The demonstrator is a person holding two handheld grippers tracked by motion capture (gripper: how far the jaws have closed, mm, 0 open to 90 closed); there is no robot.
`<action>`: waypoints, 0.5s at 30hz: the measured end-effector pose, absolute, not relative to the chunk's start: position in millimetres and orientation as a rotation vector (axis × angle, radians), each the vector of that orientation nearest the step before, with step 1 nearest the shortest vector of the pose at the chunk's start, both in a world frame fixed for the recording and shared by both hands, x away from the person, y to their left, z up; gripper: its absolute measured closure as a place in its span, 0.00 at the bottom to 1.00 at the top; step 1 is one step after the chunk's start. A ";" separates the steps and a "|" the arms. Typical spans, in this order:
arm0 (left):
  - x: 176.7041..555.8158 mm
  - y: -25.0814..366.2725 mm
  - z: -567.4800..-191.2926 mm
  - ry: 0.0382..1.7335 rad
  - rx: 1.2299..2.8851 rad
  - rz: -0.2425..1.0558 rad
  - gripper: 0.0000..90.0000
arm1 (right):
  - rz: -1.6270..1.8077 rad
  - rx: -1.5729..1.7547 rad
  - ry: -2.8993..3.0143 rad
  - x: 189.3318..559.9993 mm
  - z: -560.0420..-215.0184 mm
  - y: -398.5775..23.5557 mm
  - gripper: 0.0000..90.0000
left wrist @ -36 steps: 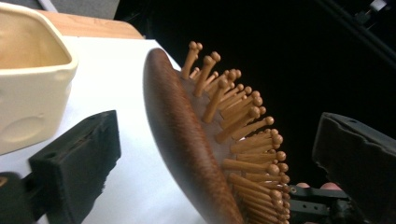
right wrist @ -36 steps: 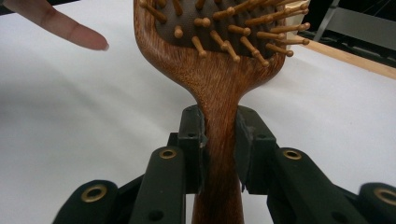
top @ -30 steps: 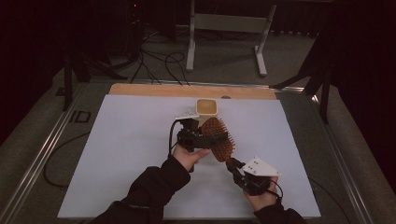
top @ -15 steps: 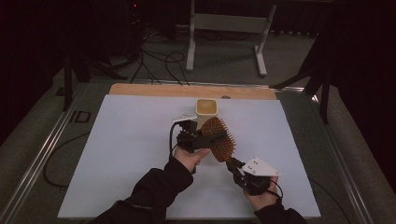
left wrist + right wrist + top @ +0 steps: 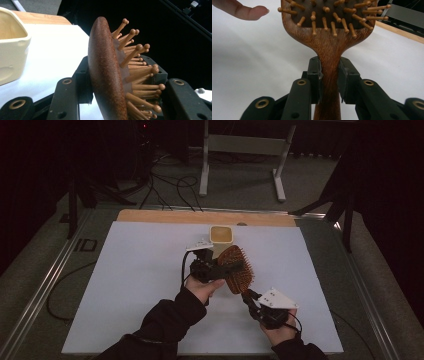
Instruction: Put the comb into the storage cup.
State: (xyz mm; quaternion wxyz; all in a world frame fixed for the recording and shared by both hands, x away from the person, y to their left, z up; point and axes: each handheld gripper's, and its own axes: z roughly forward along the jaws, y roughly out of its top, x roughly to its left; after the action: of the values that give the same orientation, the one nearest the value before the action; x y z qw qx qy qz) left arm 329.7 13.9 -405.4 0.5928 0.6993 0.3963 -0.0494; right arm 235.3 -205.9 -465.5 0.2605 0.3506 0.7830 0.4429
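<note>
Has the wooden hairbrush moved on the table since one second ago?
No. In the high view the hairbrush sits at the same place just below the cream container; the left gripper has just closed its jaws on the brush head.

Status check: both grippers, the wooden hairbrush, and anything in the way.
Left gripper just closed across hairbrush head. Right gripper clamped on its handle. Brush held above white table. Cream cup close behind.

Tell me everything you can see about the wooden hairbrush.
The hairbrush is reddish-brown wood with a paddle head, a dark cushion and ball-tipped wooden pins. It is held above the white table, beside a cream container. The right gripper clamps its handle; the left gripper has just closed across its head.
</note>
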 end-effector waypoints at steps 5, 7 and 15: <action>329.3 11.8 -402.5 0.910 1.629 -0.114 0.59 | 1.208 0.965 2.125 236.8 -465.6 -206.5 0.81; 330.2 11.3 -400.7 0.905 1.627 -0.120 0.60 | 1.211 0.969 2.120 237.5 -464.6 -206.6 0.81; 331.7 11.7 -388.4 0.870 1.633 -0.105 0.60 | 1.246 1.027 2.140 241.5 -464.3 -210.8 0.62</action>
State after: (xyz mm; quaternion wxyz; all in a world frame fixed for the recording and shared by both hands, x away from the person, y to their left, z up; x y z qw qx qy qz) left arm 331.7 11.7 -388.4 0.6005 0.7046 0.3753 -0.0455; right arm 241.5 -210.8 -464.3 0.2286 0.3730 0.7771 0.4524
